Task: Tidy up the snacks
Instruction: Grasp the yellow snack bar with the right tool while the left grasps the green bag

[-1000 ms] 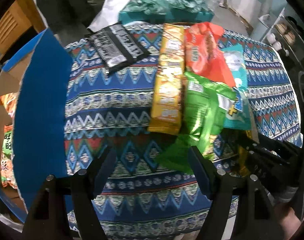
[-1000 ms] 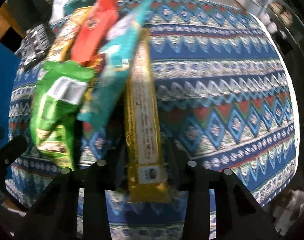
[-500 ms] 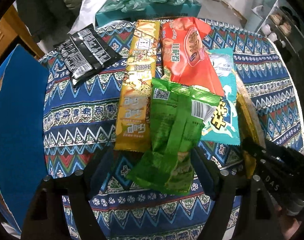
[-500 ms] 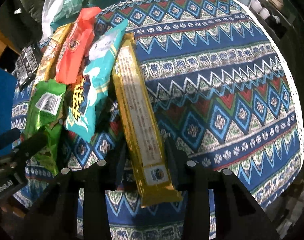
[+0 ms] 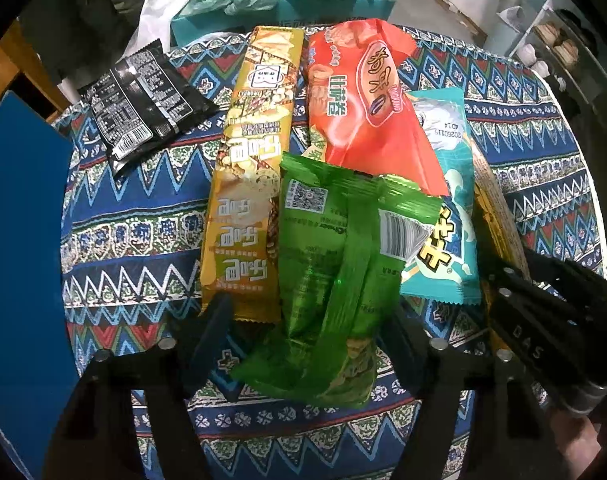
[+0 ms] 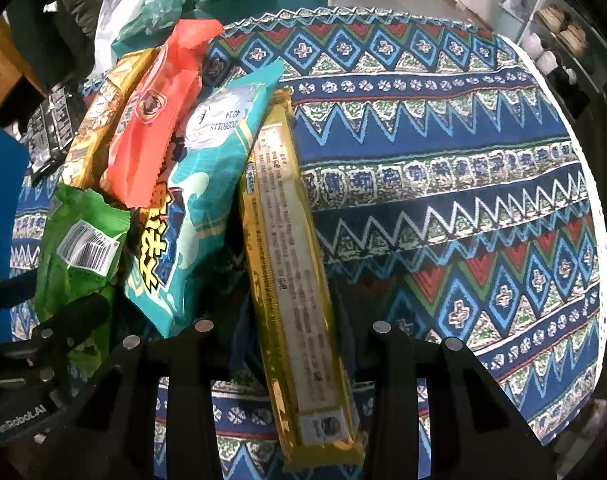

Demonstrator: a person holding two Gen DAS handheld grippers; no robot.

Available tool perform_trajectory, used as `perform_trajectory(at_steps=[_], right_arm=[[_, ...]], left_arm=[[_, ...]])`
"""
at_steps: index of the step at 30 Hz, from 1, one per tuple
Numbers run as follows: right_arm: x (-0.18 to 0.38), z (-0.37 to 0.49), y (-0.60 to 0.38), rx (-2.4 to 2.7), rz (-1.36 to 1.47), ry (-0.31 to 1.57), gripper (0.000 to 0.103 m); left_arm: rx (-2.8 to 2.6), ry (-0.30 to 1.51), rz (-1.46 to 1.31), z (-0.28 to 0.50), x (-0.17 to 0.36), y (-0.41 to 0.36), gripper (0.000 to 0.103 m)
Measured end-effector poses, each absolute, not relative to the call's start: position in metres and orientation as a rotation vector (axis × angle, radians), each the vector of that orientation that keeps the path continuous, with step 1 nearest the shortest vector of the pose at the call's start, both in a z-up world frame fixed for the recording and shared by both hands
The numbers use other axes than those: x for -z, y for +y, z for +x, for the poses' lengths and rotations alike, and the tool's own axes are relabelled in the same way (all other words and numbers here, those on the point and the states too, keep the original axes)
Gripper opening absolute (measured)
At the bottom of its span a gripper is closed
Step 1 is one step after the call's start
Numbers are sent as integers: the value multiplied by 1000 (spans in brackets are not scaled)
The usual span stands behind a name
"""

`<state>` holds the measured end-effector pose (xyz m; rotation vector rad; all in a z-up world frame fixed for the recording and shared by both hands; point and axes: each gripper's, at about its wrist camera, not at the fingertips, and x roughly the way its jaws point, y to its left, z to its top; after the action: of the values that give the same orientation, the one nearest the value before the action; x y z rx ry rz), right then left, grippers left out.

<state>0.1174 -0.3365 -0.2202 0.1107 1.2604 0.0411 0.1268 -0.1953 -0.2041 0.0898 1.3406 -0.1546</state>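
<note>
Closer now over patterned tablecloth (image 5: 135, 216); left hand-held gripper (image 5: 307, 320) closing around green packet (image 5: 335, 280); right hand-held gripper (image 6: 291, 320) pinching gold bar (image 6: 291, 264).

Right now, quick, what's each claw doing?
Left claw: closing around the green snack bag, not gripping it yet.
Right claw: shut on the long gold packet.

left hand-held gripper (image 5: 307, 320) now over green packet (image 5: 335, 280), jaws closing
</note>
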Motion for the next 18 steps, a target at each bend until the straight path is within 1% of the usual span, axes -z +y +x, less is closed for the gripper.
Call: perform_trajectory(at_steps=[1,2,3,4,6,9,18], right_arm=[[221,121,-333,-40,107,1259,36],[222,123,-332,-39,107,1260,35],[222,122,-331,-35,109,1260,34],[222,122,-331,-29,114,1260,33],[219,114,-338,-10,130,1258,33],[213,106,-348,19,147,1257,32],[186,88,-357,47,189,1203,28]], left_arm=[[167,1339,82,126,205,-195,61],[176,1340,80,125,206,-194,52],[183,1341,86,124,206,-195,51],[185,1334,98,124,206,-195,48],[182,1324,115,121,204,-195,39],[186,1324,99,117,201,-190,37],[173,1296,66,102,180,-171,36]])
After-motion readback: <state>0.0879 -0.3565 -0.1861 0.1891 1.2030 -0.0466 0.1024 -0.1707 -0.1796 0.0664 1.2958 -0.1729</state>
